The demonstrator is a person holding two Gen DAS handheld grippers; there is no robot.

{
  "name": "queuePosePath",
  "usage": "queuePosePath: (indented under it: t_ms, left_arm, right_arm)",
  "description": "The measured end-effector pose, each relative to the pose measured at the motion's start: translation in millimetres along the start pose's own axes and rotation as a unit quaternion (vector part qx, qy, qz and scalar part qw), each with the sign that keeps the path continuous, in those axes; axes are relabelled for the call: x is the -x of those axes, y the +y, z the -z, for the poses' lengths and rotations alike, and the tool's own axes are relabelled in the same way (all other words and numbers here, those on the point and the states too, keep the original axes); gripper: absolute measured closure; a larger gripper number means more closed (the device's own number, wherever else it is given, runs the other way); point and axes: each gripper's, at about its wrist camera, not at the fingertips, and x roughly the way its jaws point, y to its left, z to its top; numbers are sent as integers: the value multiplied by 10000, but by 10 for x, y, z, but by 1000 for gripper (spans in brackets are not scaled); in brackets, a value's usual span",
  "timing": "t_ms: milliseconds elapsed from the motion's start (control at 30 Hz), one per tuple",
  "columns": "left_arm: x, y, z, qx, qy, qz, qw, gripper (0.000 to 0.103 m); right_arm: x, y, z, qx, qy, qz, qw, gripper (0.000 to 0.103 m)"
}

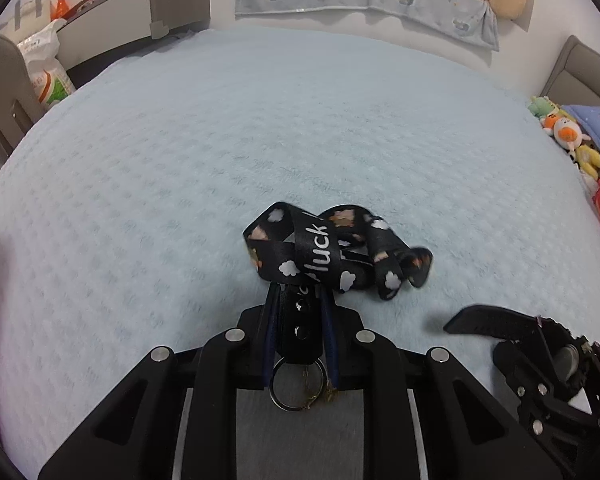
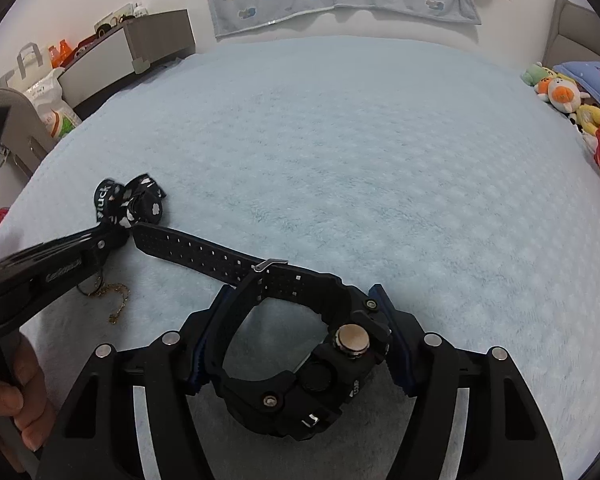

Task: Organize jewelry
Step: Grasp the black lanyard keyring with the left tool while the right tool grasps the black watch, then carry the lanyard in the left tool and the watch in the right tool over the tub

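Reading "luck" in white on the black lanyard (image 1: 324,252), my left jaws (image 1: 299,322) pinch its tab on the bed's blue blanket (image 1: 220,140). Angled downward, my right jaws (image 2: 296,344) clasp the black watch (image 2: 312,368).

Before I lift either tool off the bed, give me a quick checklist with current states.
1. Left tool shut on the lanyard tab: ok.
2. Key ring and gold chain come along cleanly: cannot tell; the chain trails on the blanket.
3. Right tool gripping the watch: cannot tell; the watch sits between its pads, contact unclear.
4. Watch strap clear of the lanyard: not ok; its tip reaches the left tool.
5. Blanket ahead free: ok.
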Motion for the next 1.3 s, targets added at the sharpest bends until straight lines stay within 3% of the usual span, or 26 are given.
queuePosePath:
  t_ms: [633, 1033, 1300]
  left_arm:
    - [1261, -44, 272, -277, -644, 58, 9975, 84]
    - [2227, 249, 611, -22, -942, 128, 9955, 84]
    - [2913, 626, 870, 305, -1200, -51, 9923, 84]
  right_arm:
    - [799, 43, 495, -208, -255, -152, 9993, 38]
    - [1740, 331, 702, -163, -617, -385, 9972, 38]
    - [2306, 708, 783, 79, -811, -687, 9943, 38]
